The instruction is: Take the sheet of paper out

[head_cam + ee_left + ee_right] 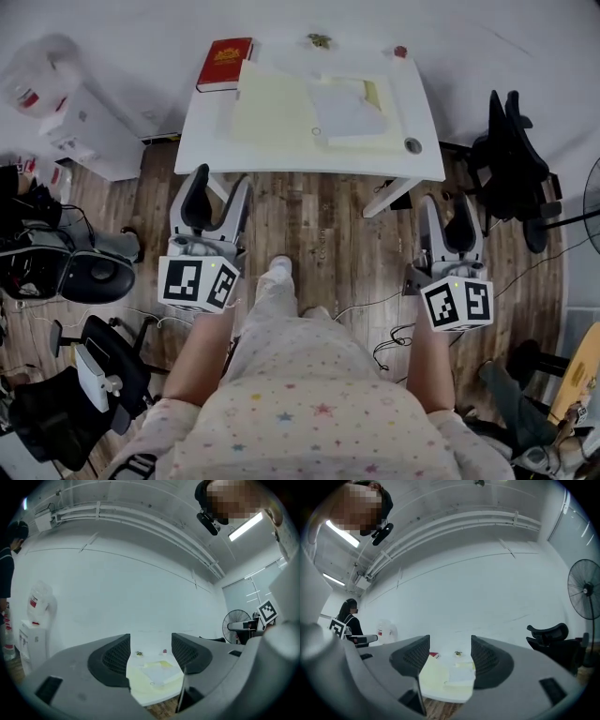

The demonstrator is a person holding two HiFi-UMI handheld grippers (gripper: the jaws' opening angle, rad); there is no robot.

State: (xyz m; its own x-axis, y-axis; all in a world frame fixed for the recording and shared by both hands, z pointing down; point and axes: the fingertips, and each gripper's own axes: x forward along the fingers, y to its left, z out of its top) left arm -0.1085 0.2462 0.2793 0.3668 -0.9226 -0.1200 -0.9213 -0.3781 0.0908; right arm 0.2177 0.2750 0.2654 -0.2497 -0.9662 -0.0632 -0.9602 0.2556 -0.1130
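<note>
The workspace is a room with a wooden plank floor and a white table (412,164) in the upper centre of the head view. A red book (225,64) lies at the table's upper left corner. An office chair (511,164) stands off the table's right edge.

The sheet of paper (347,111) rests on the table, right of centre, within the outline of a pale yellow folder (272,117). Whether any folder flap covers the sheet's edges cannot be determined. Its long axis appears to run left to right in the frame, parallel to the table's near edge, and it lies flat.

Both tools are held short of the table, over the floor, and point up the frame toward it.

- Left gripper (216,187): jaws wide apart, nothing between the pads.
- Right gripper (446,211): jaws wide apart, nothing held.

The sheet lies ahead of both, up and right of the left gripper and up and left of the right gripper. Neither is clearly nearer. In each gripper view the sheet appears framed in the gap between the jaws, well apart from the pads
</note>
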